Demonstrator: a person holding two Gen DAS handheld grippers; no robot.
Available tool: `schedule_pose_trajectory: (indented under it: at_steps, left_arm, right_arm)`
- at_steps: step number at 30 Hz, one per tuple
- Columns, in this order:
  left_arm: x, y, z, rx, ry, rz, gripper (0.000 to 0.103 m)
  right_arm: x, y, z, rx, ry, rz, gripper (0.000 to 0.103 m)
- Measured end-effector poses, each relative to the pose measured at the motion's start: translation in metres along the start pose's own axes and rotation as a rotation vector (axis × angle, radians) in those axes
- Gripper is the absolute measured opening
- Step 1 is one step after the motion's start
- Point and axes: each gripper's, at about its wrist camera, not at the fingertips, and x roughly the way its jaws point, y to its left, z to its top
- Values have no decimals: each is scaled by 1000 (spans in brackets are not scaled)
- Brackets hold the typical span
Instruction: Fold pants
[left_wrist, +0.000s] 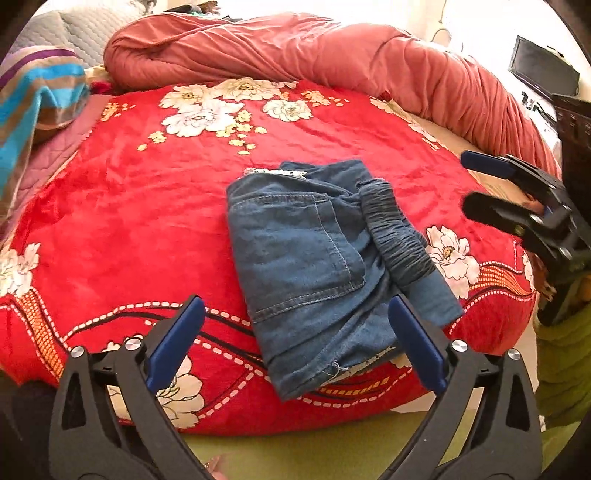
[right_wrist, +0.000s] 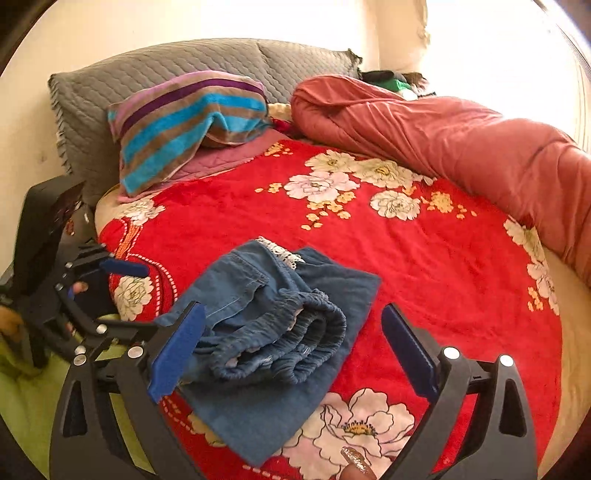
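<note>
Left wrist view: the left claw (left_wrist: 295, 343) stands spread wide, empty, its blue pads just above the near edge of the folded denim pants (left_wrist: 325, 266), which lie on the red floral blanket (left_wrist: 147, 192) covering the bed. The right claw (left_wrist: 480, 184) hangs at the right, also spread.

Right wrist view: the right claw (right_wrist: 293, 354) gapes over the pants' (right_wrist: 280, 332) elastic waistband, seemingly not touching. A striped towel (right_wrist: 177, 122) rests by the grey pillows (right_wrist: 184, 62).

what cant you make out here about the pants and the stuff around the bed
- Pants: the layers under the top fold are hidden by the denim itself, in both views.
- Dark screen, left wrist view: at the fisheye edge, too small to identify.
- Heap behind the rolled red quilt, right wrist view: mostly hidden and washed out by window glare.
</note>
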Motion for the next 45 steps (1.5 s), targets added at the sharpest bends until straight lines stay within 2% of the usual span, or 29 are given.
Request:
schedule_pose_trajectory:
  at_steps: [6,18,30,40,45]
  left_arm:
    - [-1,4,0,-15,1,19,93]
    - [3,7,0,-31,19,36,93]
    - [18,22,0,-73,47,67,93]
    - [28,27,0,-88,65,74,93]
    - [33,30,2,-95,69,68,93]
  right_arm:
    - [-6,7,-9,-26,12,5,96]
    - [11,-8,-24,71,62,0,96]
    - [12,23,-32,-55,90,99,96]
    - [33,-7,-37,94,123,57,96]
    - [42,-25,-38,193,128,85,95]
